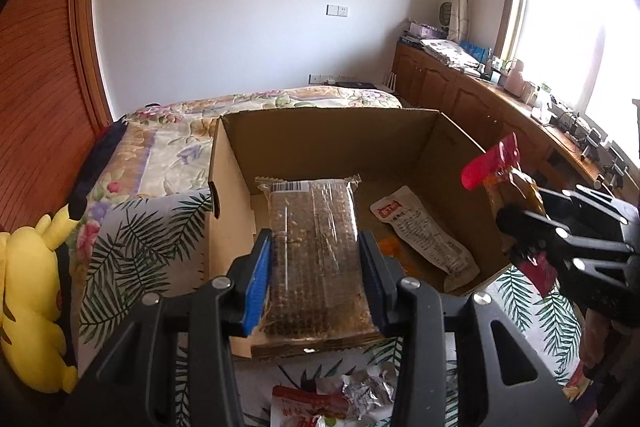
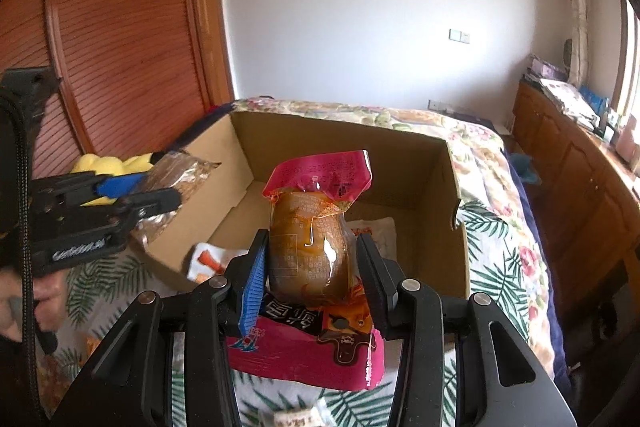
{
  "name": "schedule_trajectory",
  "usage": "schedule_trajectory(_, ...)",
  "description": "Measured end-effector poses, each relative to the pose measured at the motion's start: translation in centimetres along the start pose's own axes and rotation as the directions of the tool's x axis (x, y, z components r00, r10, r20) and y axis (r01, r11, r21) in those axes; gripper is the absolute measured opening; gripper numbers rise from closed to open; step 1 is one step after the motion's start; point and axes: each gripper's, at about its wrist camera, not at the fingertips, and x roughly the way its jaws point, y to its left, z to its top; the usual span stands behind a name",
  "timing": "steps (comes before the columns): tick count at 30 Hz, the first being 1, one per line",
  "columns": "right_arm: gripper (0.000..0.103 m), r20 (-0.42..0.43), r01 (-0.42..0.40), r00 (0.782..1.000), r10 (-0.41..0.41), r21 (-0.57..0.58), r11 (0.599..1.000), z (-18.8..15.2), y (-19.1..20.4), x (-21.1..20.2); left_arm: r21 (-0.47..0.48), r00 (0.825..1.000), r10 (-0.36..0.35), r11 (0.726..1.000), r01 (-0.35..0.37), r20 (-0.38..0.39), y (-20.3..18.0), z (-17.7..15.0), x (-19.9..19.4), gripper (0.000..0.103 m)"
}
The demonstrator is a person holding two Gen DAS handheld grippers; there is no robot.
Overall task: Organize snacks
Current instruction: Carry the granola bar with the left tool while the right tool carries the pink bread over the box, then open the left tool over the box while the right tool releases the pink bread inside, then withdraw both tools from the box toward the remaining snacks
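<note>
**A:** Bedroom setup, fwiw. Bed [image 1: 160,155] w/ a floral cover, white wall behind, wood cupboards [image 1: 452,87] under the window. Open cardboard box [image 1: 320,135] sat on the bed, yellow plush [image 1: 32,291] off to the left of it.

**B:** And the grippers?

**A:** Left gripper [image 1: 316,267] was clamped partway closed on a clear-wrapped brown bar [image 1: 314,243], pads pressed on both long sides, bar held over the near left part of the box. Right gripper [image 2: 312,267] was likewise partly closed on a pink pouch [image 2: 312,227] w/ something brown and glossy inside, held over the box's near edge, pink top flap sticking up.

**B:** Anything already in the box?

**A:** Yeah, a white packet [image 1: 424,235] w/ a red label lay flat on the box floor, right of the bar. Something orange beside it, couldn't tell what. Couple more wrappers [image 1: 340,399] lay on the cover in front of the box, incl. a silver crumpled one.
</note>
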Motion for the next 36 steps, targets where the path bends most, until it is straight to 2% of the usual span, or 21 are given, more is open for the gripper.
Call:
schedule_trajectory(7, 0.045, -0.049, 0.043, 0.998, -0.043, 0.003, 0.999, 0.2, -0.8, 2.3, 0.002, 1.000, -0.002, 1.000, 0.002, -0.011, 0.1, -0.6, 0.7, 0.045)
schedule_trajectory(11, 0.046, -0.074, 0.045, 0.996, -0.042, 0.029, 0.999, 0.0, -1.2, 3.0, -0.005, 1.000, 0.004, 1.000, -0.004, -0.003, 0.4, -0.6, 0.5, 0.053)
schedule_trajectory(14, 0.049, -0.077, 0.045, 0.996, -0.041, 0.053, 0.998, -0.2, -1.8, 3.5, -0.002, 1.000, 0.006, 1.000, -0.006, -0.003, 0.5, -0.7, 0.4, 0.053)
schedule_trajectory(16, 0.057, -0.067, 0.047, 0.997, -0.042, 0.071, 0.996, -0.2, -2.2, 3.3, 0.006, 1.000, 0.010, 1.000, -0.010, 0.000, 0.4, -0.7, 0.2, 0.054)
schedule_trajectory(22, 0.057, -0.019, 0.023, 1.000, -0.021, 0.091, 0.996, -0.2, -2.8, 1.4, 0.031, 1.000, -0.003, 1.000, 0.002, 0.026, 0.0, -1.2, -1.4, 0.058)
schedule_trajectory(28, 0.057, 0.044, 0.005, 0.999, -0.006, 0.035, 0.999, -1.6, -1.8, -2.6, 0.084, 0.998, -0.023, 0.996, 0.018, 0.057, -0.9, -2.2, -3.9, 0.060)
schedule_trajectory(36, 0.057, 0.061, -0.035, 0.997, 0.038, -0.038, 0.999, -4.6, -0.4, -6.2, 0.090, 0.996, -0.070, 0.994, 0.064, 0.060, -1.3, -4.0, -6.5, 0.061)
